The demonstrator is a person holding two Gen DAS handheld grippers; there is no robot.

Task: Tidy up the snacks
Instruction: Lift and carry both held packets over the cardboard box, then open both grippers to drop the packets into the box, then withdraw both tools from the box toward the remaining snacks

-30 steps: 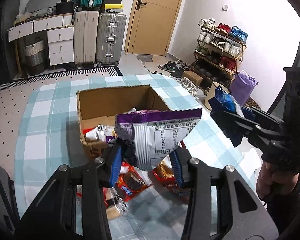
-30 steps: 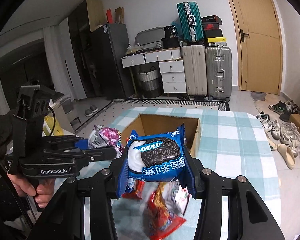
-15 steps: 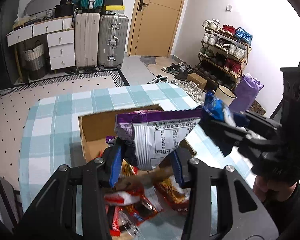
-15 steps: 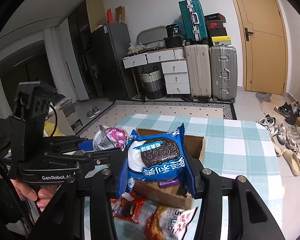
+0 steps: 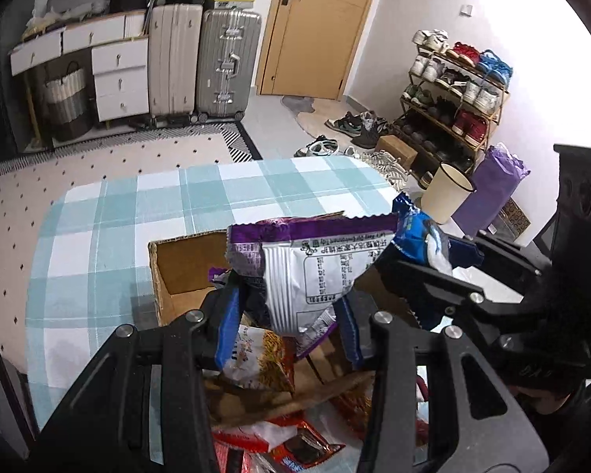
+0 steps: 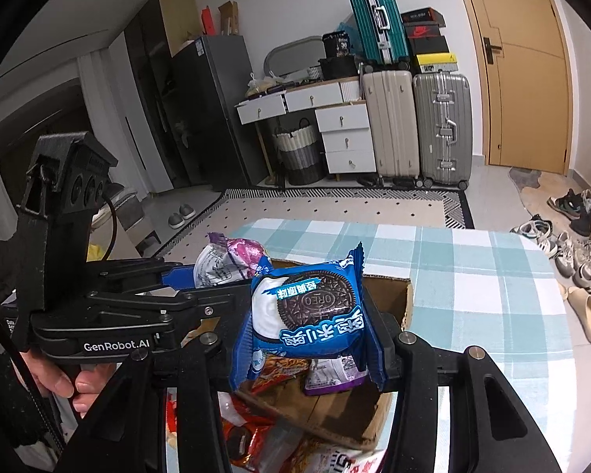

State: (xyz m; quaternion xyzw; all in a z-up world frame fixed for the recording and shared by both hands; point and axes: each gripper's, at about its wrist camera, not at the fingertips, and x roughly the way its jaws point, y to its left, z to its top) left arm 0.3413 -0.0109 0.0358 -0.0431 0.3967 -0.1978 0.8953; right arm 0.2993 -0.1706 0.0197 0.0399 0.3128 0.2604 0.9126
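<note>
My left gripper [image 5: 287, 331] is shut on a purple and white snack bag [image 5: 311, 264] and holds it above an open cardboard box [image 5: 177, 272]. My right gripper [image 6: 307, 354] is shut on a blue Oreo pack [image 6: 311, 311], also over the box [image 6: 390, 295]. The two grippers are close together; the Oreo pack shows at the right in the left wrist view [image 5: 417, 232], and the purple bag shows at the left in the right wrist view [image 6: 228, 256]. Several snack packs [image 6: 331, 370] lie inside the box.
The box stands on a table with a blue checked cloth [image 5: 110, 236]. More red snack packs [image 5: 291, 441] lie on the table in front of the box. Suitcases, drawers, a shoe rack and a door stand behind.
Both grippers have moved forward and up over the box with their packs. The box now lies under the jaws, and the two grippers have come closer together.
</note>
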